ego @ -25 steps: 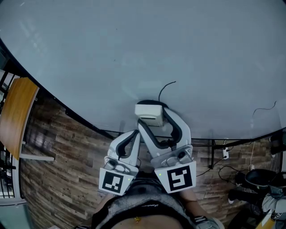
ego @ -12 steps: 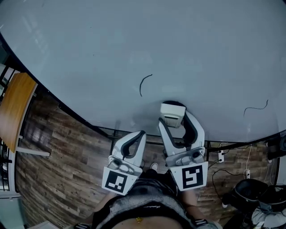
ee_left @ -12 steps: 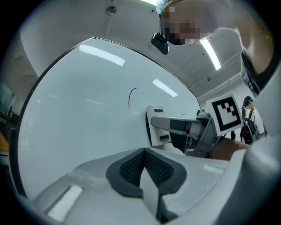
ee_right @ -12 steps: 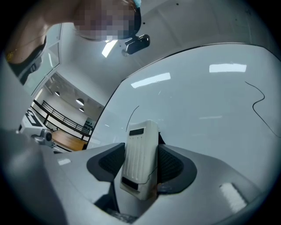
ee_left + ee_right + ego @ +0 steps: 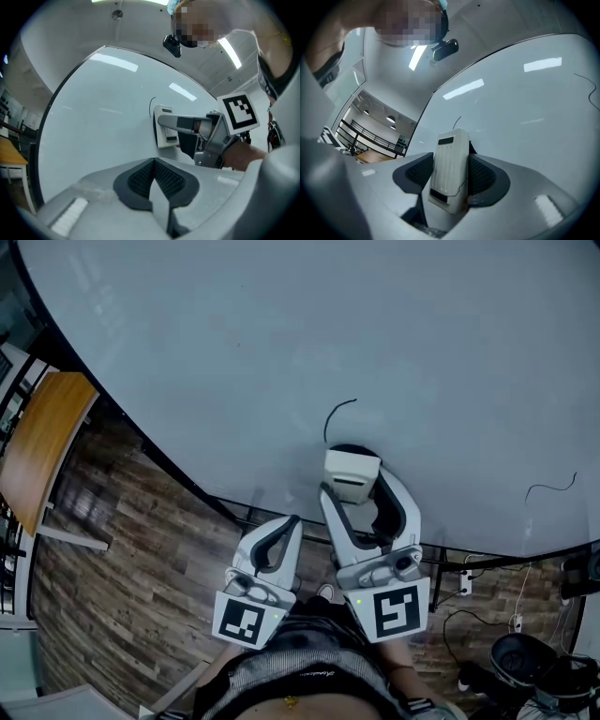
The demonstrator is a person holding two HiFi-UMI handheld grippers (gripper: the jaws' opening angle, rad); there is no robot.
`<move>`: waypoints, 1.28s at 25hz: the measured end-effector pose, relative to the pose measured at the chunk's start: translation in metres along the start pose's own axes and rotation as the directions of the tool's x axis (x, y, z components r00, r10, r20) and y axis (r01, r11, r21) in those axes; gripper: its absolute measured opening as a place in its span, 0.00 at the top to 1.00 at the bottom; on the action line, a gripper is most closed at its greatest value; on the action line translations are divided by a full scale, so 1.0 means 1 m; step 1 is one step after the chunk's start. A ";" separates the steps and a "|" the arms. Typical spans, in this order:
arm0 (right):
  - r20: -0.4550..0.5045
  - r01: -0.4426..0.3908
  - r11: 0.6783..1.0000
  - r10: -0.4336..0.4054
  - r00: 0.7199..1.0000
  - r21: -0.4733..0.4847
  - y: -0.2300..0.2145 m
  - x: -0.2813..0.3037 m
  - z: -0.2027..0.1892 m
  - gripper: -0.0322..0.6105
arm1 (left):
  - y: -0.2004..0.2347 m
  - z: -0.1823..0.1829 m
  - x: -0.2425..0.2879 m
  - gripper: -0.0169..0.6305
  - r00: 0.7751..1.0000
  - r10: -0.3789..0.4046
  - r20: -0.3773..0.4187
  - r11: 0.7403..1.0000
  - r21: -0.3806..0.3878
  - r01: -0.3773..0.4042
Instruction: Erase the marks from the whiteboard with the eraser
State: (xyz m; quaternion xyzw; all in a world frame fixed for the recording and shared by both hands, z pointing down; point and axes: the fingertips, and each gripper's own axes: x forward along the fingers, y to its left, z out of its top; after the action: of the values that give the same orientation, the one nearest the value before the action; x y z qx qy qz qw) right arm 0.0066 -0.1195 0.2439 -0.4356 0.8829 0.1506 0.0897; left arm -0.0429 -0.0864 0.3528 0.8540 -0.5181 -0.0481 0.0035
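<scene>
1. the eraser (image 5: pixel 352 472) has come back under the curved mark (image 5: pixel 336 416). half a second ago it sat off to the right of that line; now the line's lower end is just above the eraser's top edge.
2. the curved mark looks whole in every head view, so this stroke has not yet taken it off. my reading is that the eraser is lined up to go up over it.
3. the right gripper (image 5: pixel 355 491) is clenched on the eraser, one pad on each long side. the eraser's far face lies against the whiteboard (image 5: pixel 281 352) near its lower edge.
4. the left gripper (image 5: pixel 289 523) has kept low beside the right one, off the board. its pads are pressed together with nothing between them.
5. a second thin mark (image 5: pixel 549 487) sits well to the right near the board's lower edge, well apart from the eraser. it is untouched, so the task is far from done.
6. the rest of the board looks bare apart from light reflections.
7. around it: a wooden tabletop (image 5: pixel 47 451) at far left and plank floor (image 5: pixel 141 559) below. cables (image 5: pixel 487 601) and dark gear lie on the floor at lower right.
8. nothing stands between the eraser and either mark. the reach to the right-hand mark is the only stretch, and the cables lie underfoot on that side.
</scene>
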 end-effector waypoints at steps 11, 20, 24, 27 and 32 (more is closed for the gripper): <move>-0.002 -0.057 0.997 0.057 0.998 -0.044 0.032 0.029 -0.001 0.58 | 0.028 0.004 -0.015 0.97 0.998 0.059 -0.003 0.998 0.015 -0.059; 0.014 -0.114 0.993 0.113 0.993 0.021 0.054 0.045 0.000 0.58 | 0.041 0.001 -0.025 0.97 0.999 0.038 -0.010 0.999 0.038 -0.037; 0.009 -0.113 0.994 0.113 0.994 0.008 0.054 0.046 0.007 0.58 | 0.032 0.004 -0.021 0.97 1.000 0.001 -0.014 0.999 0.051 -0.001; 0.012 -0.104 0.995 0.104 0.995 0.011 0.051 0.043 0.007 0.58 | 0.028 0.004 -0.017 0.97 1.000 -0.021 -0.018 0.998 0.056 0.022; 0.013 -0.073 0.997 0.073 0.997 0.006 0.046 0.041 0.003 0.58 | 0.032 0.000 -0.010 0.97 0.999 -0.047 -0.020 0.997 0.054 0.048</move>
State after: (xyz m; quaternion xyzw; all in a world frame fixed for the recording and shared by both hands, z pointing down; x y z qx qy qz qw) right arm -0.0542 -0.1224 0.2380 -0.4016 0.8982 0.1538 0.0911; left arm -0.0755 -0.0918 0.3551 0.8662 -0.4987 -0.0263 -0.0159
